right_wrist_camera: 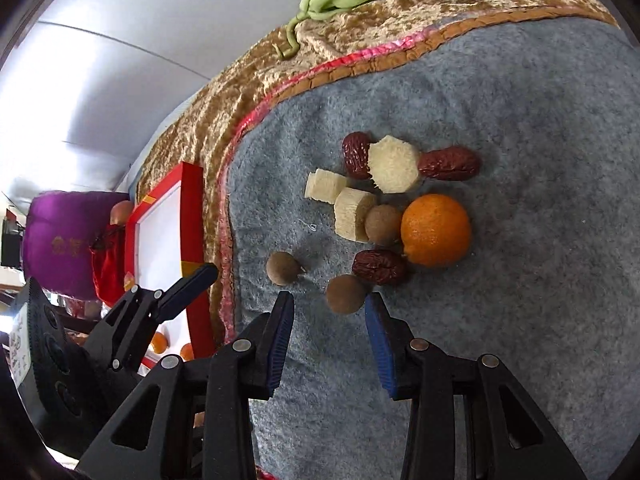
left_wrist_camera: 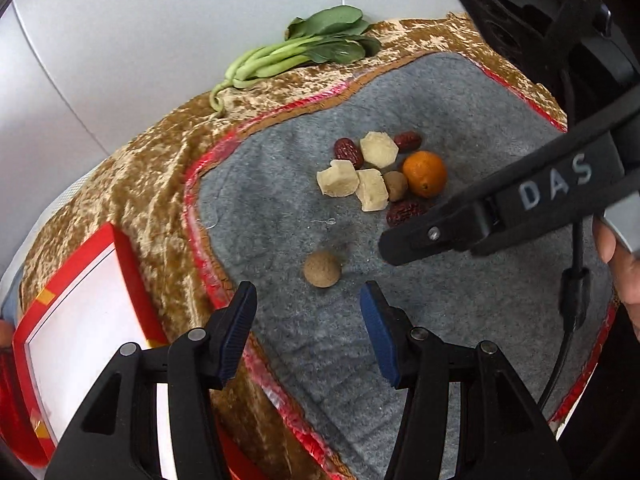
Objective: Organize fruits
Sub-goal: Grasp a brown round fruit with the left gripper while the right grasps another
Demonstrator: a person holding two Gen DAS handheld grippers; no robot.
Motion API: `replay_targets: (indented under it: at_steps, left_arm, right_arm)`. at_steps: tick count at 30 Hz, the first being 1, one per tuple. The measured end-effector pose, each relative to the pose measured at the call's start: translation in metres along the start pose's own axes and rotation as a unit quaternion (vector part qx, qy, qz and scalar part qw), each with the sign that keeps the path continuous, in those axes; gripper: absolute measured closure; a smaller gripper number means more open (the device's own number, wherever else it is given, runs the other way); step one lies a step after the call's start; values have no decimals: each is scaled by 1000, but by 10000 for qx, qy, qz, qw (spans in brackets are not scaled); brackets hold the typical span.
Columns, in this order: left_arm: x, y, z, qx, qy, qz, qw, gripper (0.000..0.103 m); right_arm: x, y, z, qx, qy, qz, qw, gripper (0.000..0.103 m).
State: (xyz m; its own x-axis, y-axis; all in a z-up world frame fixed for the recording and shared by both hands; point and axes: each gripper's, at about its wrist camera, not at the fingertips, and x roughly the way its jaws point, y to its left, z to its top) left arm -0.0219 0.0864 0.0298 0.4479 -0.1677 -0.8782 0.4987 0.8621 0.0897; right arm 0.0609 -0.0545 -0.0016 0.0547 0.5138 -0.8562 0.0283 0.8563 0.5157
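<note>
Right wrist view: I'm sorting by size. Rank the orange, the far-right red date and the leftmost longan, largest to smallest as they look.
1. orange
2. red date
3. longan, close to the date, so unsure.

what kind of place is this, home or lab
Probably a home: a grey felt mat lies over a gold patterned velvet cloth, with a purple embroidered cushion and a red bag behind.
</note>
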Motion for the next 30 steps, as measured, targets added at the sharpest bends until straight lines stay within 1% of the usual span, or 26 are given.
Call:
replay_targets:
  at_steps: [3, 6, 8, 9, 10, 12, 14, 18, 20, 24, 27, 30]
  left_arm:
    - [8, 0, 4, 110, 49, 4, 9999, 50]
    - [15, 1, 7, 134, 161, -62, 9998, 50]
    - [19, 0, 8, 180, 207, -72, 9996, 52]
    - [21, 1, 8, 177, 218, -90, 9996, 55]
    - [22, 1, 9, 158, 234, -127, 9995, 57]
    - [24, 3, 11, 121, 252, -233, 9993, 63]
    - [27, 2, 12, 138, 280, -263, 9992, 68]
    - [32, 1, 14, 156, 313, -373, 9987, 78]
    - [34, 2, 15, 78, 324, -449, 9984, 82]
    - [34, 6, 16, -121, 323, -546, 9979, 82]
    - [32, 6, 16, -186, 305, -485, 9982, 82]
    - [27, 10, 10, -379, 303, -403, 9980, 82]
  right_arm:
    - [8, 1, 3, 70, 16, -147, 9999, 66]
    - [16, 2, 4, 92, 41, -204, 9997, 67]
    - [18, 3, 4, 64, 27, -251, 9997, 70]
    - [18, 4, 3, 32, 18, -303, 9995, 76]
    - [19, 4, 3, 36, 11, -330, 9994, 79]
    - [20, 1, 3, 111, 0, -277, 9996, 79]
    - [18, 1, 3, 155, -25, -223, 9996, 79]
    - [2, -4, 0, 191, -156, -101, 9996, 80]
    - [-5, -6, 0, 208, -211, -43, 9996, 80]
    - [-13, -12, -1, 205, -253, 10, 9995, 80]
    - [-15, -10, -2, 162, -261, 41, 9995, 80]
    - [-17, -4, -5, 117, -315, 76, 9994, 80]
